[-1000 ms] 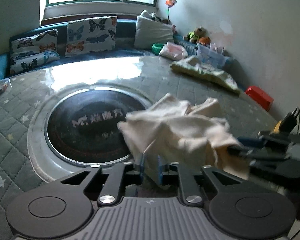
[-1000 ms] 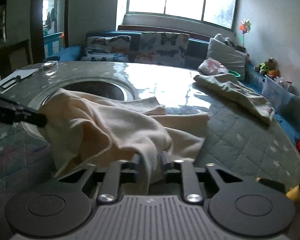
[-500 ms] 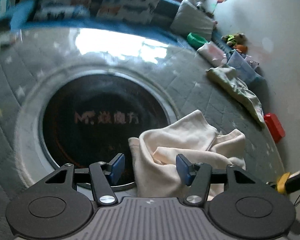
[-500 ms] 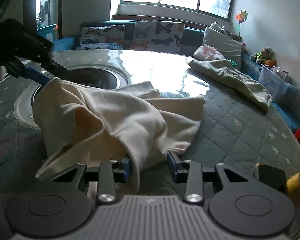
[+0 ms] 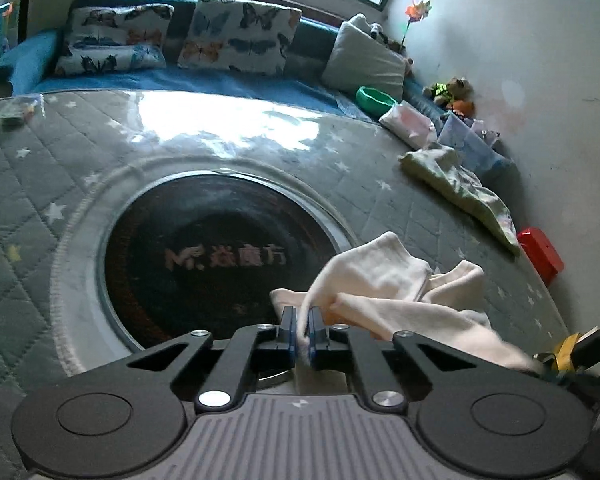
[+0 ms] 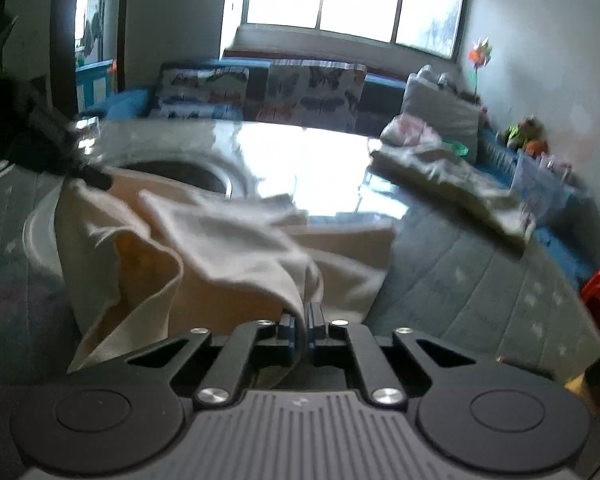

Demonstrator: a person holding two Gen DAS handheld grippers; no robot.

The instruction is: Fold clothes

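Observation:
A cream garment lies crumpled on the quilted grey table, partly over the dark round glass inset. My left gripper is shut on an edge of the garment near its left corner. In the right wrist view the same cream garment is bunched and lifted. My right gripper is shut on a fold of it at the near side. The left gripper's dark tip shows at the garment's far left corner.
A pale green garment lies at the table's far right edge; it also shows in the right wrist view. A red stool stands by the wall. A blue sofa with butterfly cushions runs along the back. A yellow charger sits at the near right.
Both grippers, open half a second ago, have closed on the cream garment again. The right view is blurred with motion and the cloth is pulled up.

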